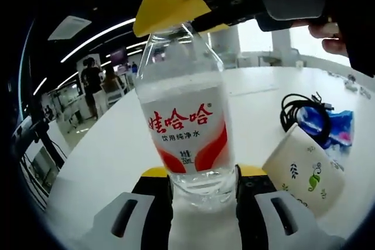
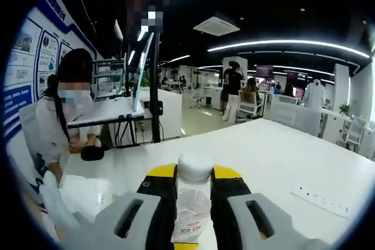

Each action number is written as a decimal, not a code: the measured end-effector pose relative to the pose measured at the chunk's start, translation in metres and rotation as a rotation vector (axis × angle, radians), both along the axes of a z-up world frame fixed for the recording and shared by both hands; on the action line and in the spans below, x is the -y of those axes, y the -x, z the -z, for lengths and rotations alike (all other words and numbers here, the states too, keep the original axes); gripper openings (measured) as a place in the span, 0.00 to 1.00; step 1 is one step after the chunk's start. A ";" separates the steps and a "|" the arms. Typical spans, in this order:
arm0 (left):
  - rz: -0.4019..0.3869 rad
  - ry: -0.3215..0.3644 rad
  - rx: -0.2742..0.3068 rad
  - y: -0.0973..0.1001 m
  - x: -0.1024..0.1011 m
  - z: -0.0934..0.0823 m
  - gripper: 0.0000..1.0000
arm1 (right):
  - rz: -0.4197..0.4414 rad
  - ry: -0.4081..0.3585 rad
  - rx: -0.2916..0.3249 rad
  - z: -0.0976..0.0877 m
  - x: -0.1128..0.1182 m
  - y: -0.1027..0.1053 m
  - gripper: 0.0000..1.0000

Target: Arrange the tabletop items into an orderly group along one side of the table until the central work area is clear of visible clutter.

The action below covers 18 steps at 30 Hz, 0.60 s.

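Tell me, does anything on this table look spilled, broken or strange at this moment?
Nothing looks spilled or damaged. The one odd thing: both grippers grip the same water bottle, the left gripper at its base and the right gripper below its white cap. A black cable lies loosely coiled beside a patterned box.

A clear water bottle (image 1: 186, 127) wears a white label with red characters and red swooshes, and has a white cap (image 2: 194, 168). The white tabletop (image 1: 117, 144) carries, toward its right edge, a cream box (image 1: 304, 171) patterned with dark blue leaves and a green sprig, a black coiled cable (image 1: 302, 112) and a blue packet (image 1: 340, 127) with pink. Both grippers show yellow, black and grey parts.
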State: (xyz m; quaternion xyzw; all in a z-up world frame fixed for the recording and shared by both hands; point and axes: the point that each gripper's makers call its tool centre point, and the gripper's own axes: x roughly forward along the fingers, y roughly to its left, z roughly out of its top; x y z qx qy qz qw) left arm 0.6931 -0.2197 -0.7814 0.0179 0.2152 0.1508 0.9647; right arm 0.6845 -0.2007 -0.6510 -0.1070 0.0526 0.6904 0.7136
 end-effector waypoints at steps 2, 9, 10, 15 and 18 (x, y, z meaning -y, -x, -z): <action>0.001 0.005 0.004 -0.001 0.000 0.001 0.38 | -0.002 -0.005 0.007 -0.002 0.002 0.003 0.17; 0.000 0.018 0.013 0.003 0.003 0.002 0.37 | -0.031 -0.004 0.095 -0.002 0.007 0.014 0.17; 0.001 0.017 0.013 0.003 0.003 0.002 0.37 | -0.028 -0.004 0.081 -0.001 0.006 0.014 0.17; 0.014 0.002 0.010 0.004 0.004 0.002 0.37 | -0.016 0.001 0.097 0.000 0.010 0.012 0.17; 0.018 -0.005 0.010 0.004 0.005 0.002 0.37 | -0.015 0.001 0.099 0.000 0.012 0.011 0.17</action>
